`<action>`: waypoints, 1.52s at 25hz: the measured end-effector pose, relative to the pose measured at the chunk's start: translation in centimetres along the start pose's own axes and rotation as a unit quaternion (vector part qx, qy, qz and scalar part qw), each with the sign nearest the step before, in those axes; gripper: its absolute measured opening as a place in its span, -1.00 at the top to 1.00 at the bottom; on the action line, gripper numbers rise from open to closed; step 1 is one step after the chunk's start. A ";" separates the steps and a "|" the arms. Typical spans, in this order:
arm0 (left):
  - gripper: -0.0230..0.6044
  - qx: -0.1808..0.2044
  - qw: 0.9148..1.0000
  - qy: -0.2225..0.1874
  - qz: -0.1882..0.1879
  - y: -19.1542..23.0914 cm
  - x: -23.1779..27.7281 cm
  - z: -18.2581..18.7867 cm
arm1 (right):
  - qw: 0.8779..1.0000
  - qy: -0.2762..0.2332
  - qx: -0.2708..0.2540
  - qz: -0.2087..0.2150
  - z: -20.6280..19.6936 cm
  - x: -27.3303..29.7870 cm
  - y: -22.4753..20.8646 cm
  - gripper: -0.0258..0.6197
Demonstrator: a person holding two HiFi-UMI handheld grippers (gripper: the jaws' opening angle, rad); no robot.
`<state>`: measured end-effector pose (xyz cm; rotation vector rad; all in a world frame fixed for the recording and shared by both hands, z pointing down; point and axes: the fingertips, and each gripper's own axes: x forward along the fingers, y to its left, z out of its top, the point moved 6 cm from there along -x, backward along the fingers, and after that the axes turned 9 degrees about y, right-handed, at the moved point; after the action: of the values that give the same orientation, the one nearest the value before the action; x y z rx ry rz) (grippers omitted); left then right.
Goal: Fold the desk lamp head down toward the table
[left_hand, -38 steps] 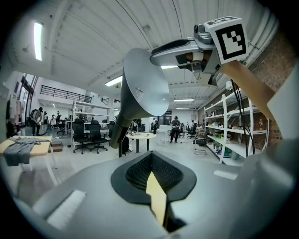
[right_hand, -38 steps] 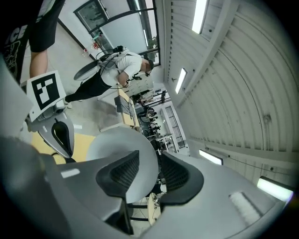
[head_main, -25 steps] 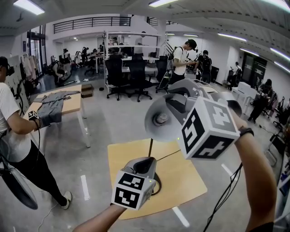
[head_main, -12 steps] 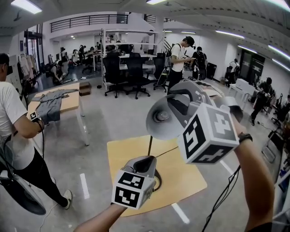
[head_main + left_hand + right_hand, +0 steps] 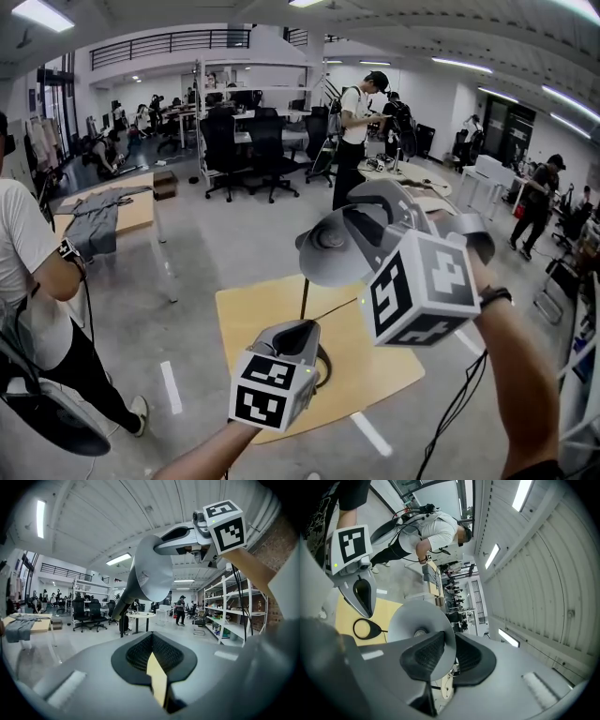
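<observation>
The desk lamp stands on a small yellow table (image 5: 375, 375). Its thin stem (image 5: 305, 298) rises from a flat black base (image 5: 324, 367) to a grey cone-shaped head (image 5: 323, 255). My right gripper (image 5: 349, 234) is at head height. In the right gripper view the rim of the lamp head (image 5: 417, 620) passes between the pads of that gripper (image 5: 449, 648); its jaws have just been closing and grip the rim. My left gripper (image 5: 298, 336) is low, by the foot of the stem above the base (image 5: 365, 629). Its pads (image 5: 151, 641) meet with nothing between them. Whether it touches the lamp I cannot tell.
A person in a white shirt (image 5: 28, 281) stands close at the left. Beside that person is a table with grey cloth (image 5: 103, 211). Office chairs (image 5: 248, 150) and more people (image 5: 352, 131) fill the back. Shelves (image 5: 234, 620) show at the right of the left gripper view.
The right gripper and the lamp head have shifted only slightly in the view. The left gripper has stayed where it was.
</observation>
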<state>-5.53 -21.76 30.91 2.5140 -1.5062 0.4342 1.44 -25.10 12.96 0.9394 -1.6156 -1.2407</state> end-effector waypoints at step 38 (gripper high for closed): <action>0.86 0.001 0.998 0.033 -0.049 -1.3 -0.8 -1.3 | 0.995 0.071 0.020 -0.060 -3.3 -1.0 5.4 0.81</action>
<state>-4.94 -20.09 31.87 2.5360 -1.3520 0.4989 4.55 -24.08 18.47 1.1381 -1.4960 -1.1978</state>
